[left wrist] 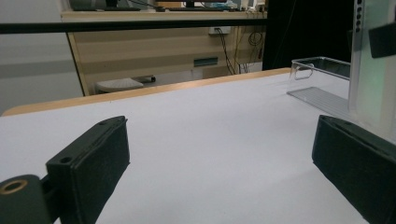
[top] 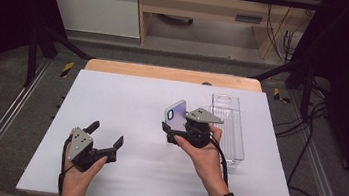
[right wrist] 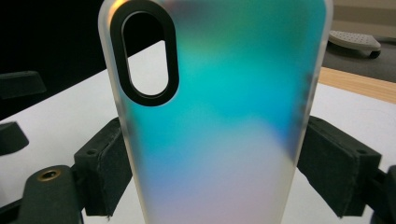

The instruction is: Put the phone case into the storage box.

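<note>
A white table (top: 125,117) spans the middle of the high view, with a clear plastic bin (top: 229,127) right of centre. Just left of it, the right gripper (top: 179,126) clamps a phone case (right wrist: 215,116) upright by its long edges; it looks light, thin, slightly flexible and slick, so edge-gripping suits it. At lower left, the left gripper (top: 106,137) stands wide apart, holding nothing.

phone case (right wrist: 219,116): bottom end runs off the lower edge in the right gripper view
clear tray (left wrist: 322,77): right part hidden behind the case in the left gripper view
</note>
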The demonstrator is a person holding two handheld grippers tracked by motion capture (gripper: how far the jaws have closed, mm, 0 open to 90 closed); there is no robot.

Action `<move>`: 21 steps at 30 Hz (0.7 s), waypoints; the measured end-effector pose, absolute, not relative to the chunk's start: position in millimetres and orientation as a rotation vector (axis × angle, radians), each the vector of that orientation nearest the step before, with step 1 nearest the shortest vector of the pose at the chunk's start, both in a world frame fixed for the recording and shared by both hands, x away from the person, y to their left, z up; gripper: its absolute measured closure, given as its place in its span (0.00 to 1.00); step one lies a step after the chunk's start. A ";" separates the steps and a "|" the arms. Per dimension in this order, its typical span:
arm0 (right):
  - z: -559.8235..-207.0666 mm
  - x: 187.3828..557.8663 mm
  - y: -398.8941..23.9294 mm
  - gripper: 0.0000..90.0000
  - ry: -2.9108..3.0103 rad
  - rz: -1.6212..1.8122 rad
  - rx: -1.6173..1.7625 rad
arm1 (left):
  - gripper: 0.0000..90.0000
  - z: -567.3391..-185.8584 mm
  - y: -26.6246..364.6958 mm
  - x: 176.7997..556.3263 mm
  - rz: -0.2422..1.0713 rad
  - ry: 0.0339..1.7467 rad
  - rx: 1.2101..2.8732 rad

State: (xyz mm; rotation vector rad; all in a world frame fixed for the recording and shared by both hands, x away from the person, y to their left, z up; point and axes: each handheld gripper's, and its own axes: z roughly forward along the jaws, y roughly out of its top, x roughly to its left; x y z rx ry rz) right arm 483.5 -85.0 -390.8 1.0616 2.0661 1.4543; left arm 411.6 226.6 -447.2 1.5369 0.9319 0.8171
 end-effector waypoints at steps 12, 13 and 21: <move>-380.5 491.3 -89.3 0.19 2.032 1.447 1.087 | 0.04 -451.4 230.4 413.9 0.796 0.943 1.537; -379.9 492.2 -89.8 0.19 2.030 1.445 1.085 | 0.04 -451.3 230.9 413.9 0.798 0.946 1.535; -373.5 498.9 -92.5 0.20 2.008 1.454 1.112 | 0.04 -451.5 231.9 413.2 0.800 0.945 1.531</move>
